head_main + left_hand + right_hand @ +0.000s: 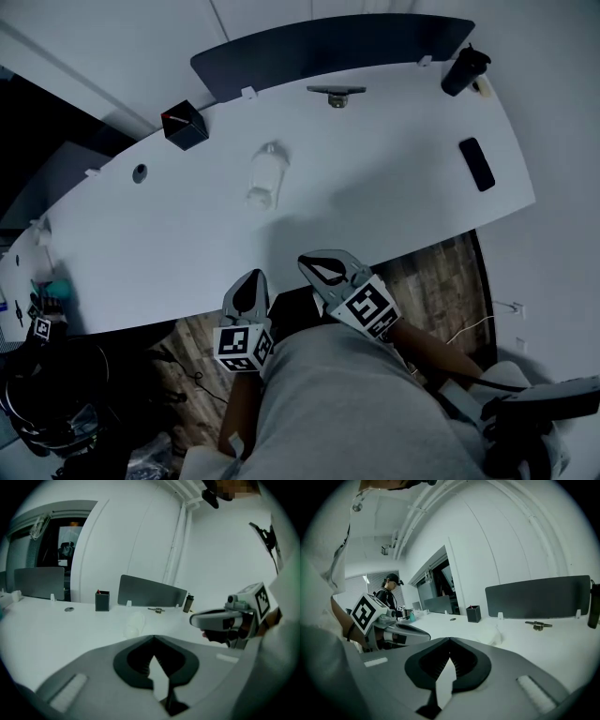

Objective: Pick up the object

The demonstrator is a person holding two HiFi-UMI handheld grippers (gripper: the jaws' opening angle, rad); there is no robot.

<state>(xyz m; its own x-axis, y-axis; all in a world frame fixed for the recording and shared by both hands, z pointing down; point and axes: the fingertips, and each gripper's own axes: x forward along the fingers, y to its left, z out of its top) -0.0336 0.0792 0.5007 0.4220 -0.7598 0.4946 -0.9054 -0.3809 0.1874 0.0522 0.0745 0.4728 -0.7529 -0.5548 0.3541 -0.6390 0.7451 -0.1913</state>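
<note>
White desk (375, 187) stretches ahead, black pen cup (185, 125) far left, my left claw (248, 289) clenched empty at the near edge, the pale object (266, 175) lying mid-desk well beyond, my right claw (326, 269) likewise clenched empty, so reaching in unopened would probably just shove it away.

White surface (394, 178): black box (185, 126) back left, dark bottle (464, 70) back right, black phone (476, 164) flat near right edge, metal piece (337, 94) by divider panel (337, 47). Wood floor (441, 272) below.
</note>
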